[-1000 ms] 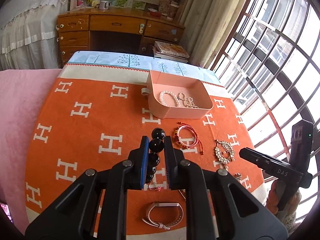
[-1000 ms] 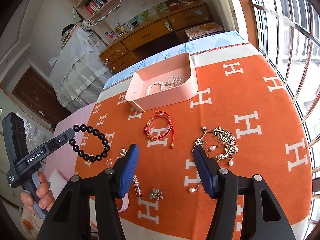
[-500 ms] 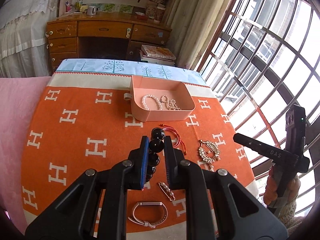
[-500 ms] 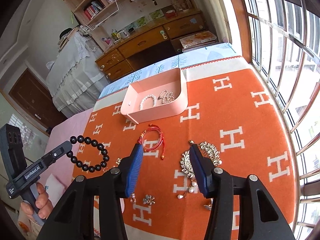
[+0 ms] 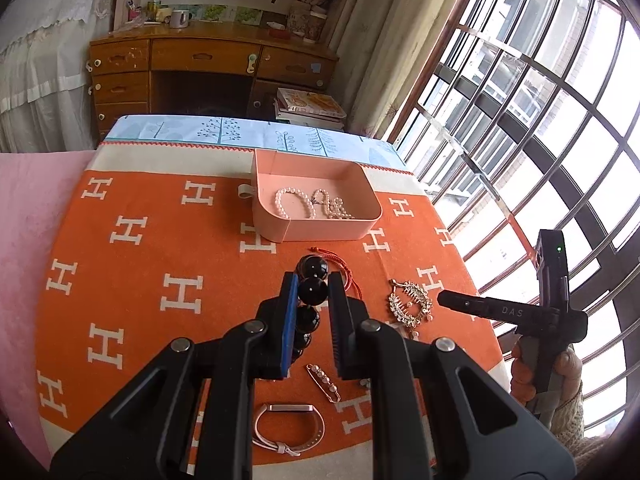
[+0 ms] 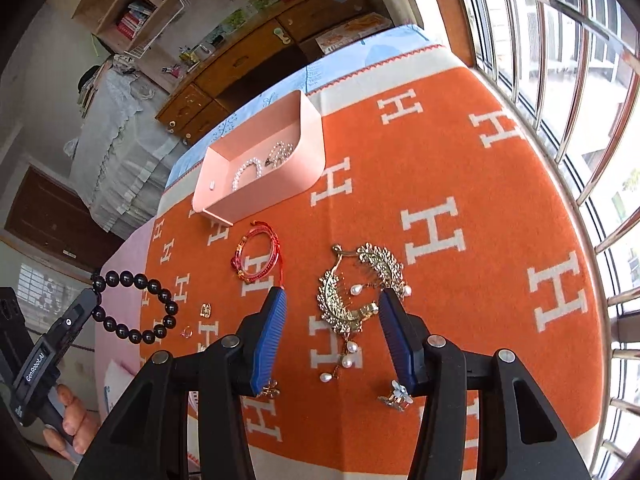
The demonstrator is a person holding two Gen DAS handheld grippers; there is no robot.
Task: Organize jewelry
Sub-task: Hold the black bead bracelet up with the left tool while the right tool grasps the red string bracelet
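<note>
Plainly, left claw reads "GenRobot.AI"; right claw, perhaps "DAS".

Home bedroom: wooden desk, bookshelf

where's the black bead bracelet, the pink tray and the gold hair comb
black bead bracelet [image 6: 160, 295], right wrist view, on a bead of the hanging loop
pink tray [image 5: 320, 229], left wrist view, on its near outer wall
gold hair comb [image 6: 334, 300], right wrist view, on its curved gold band

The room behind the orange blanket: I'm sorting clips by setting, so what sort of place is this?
Most likely a bedroom at home: a wooden desk with drawers, a bookshelf, and a bed under a white lace cover.
</note>
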